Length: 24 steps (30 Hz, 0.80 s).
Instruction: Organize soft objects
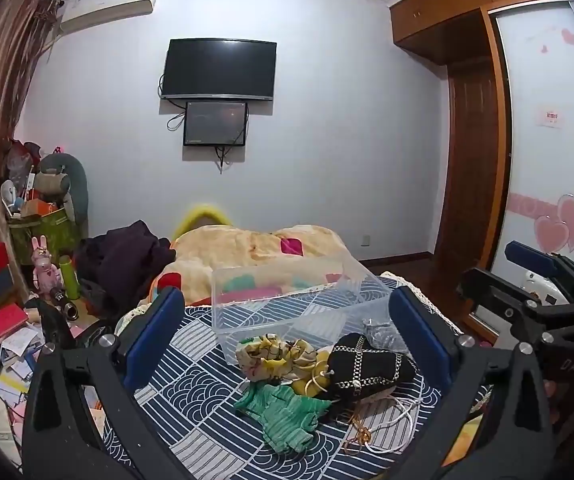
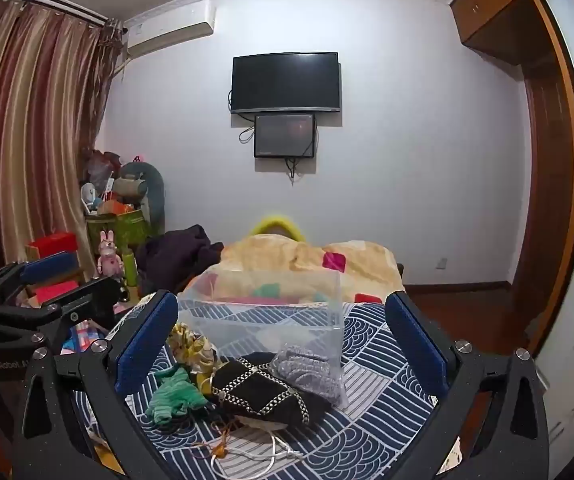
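Note:
A pile of soft things lies on the blue patterned bed cover (image 1: 191, 392): a green knit piece (image 1: 285, 412), a yellow floral scrunchie (image 1: 275, 354), a black pouch with gold trim (image 1: 371, 364) and a grey knit piece (image 2: 307, 364). A clear plastic box (image 1: 287, 304) stands just behind them, with nothing inside that I can see. My left gripper (image 1: 287, 332) is open above the pile. My right gripper (image 2: 283, 340) is open too, with the pile and box (image 2: 263, 312) between its fingers. The pouch (image 2: 263, 394) and green piece (image 2: 175, 396) show there as well.
White and orange cords (image 1: 383, 428) lie by the pile. A folded yellow quilt (image 1: 255, 252) and dark clothes (image 1: 123, 260) sit further up the bed. Boxes, books and toys (image 1: 19, 280) crowd the left side. A wardrobe (image 1: 479, 140) stands at right.

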Each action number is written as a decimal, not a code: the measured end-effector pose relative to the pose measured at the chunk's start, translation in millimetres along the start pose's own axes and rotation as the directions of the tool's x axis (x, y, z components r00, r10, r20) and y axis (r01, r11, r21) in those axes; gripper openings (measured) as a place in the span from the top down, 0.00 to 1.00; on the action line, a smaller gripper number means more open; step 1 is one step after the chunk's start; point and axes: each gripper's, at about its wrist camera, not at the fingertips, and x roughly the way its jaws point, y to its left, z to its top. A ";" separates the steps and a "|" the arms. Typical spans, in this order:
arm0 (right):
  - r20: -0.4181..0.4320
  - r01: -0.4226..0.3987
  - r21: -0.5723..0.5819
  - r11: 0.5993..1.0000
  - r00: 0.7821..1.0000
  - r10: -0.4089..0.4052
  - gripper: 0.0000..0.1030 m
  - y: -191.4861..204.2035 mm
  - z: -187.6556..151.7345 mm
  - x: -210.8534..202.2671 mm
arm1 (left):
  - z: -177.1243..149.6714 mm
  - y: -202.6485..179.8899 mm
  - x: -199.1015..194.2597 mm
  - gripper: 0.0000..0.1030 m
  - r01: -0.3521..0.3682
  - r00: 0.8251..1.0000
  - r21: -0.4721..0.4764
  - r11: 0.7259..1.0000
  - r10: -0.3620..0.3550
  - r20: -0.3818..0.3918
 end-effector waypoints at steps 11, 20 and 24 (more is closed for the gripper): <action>0.008 0.002 0.002 1.000 1.000 -0.002 0.00 0.2 3.9 -3.4 | 0.7 -1.5 -1.8 0.00 -0.003 1.000 0.003 1.000 0.003 0.007; 0.011 0.001 0.002 1.000 1.000 -0.001 0.00 -0.5 4.4 -3.8 | 0.8 -2.1 -2.2 0.00 -0.001 1.000 0.002 1.000 0.001 0.005; 0.012 0.001 0.003 1.000 1.000 -0.001 0.00 -0.7 5.5 -3.9 | 1.2 -1.6 -2.1 0.00 -0.001 1.000 0.002 1.000 0.001 0.006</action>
